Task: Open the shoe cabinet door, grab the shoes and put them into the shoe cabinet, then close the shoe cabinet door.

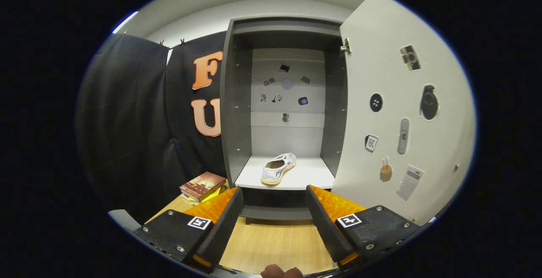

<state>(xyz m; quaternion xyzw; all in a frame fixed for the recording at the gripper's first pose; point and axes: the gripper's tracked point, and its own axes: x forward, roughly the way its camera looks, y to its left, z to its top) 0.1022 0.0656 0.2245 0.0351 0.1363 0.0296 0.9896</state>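
While the gripper (274,197) hangs with its fingers spread apart and nothing between them, a white sneaker (278,168) lies on the shoe cabinet (237,113) shelf just beyond the fingertips, toe pointing far and right. The cabinet door (402,113) stands swung open on the right, dotted with stickers. Left of the cabinet, books (202,186) sit stacked on the wooden floor (271,244).

I saw a small stack of books (202,186) lying on the wooden floor (271,244), close against the black cloth wall (139,113). Assorted stickers (429,102) dotted a pale panel, and smaller ones (284,84) clustered on a grey back board.
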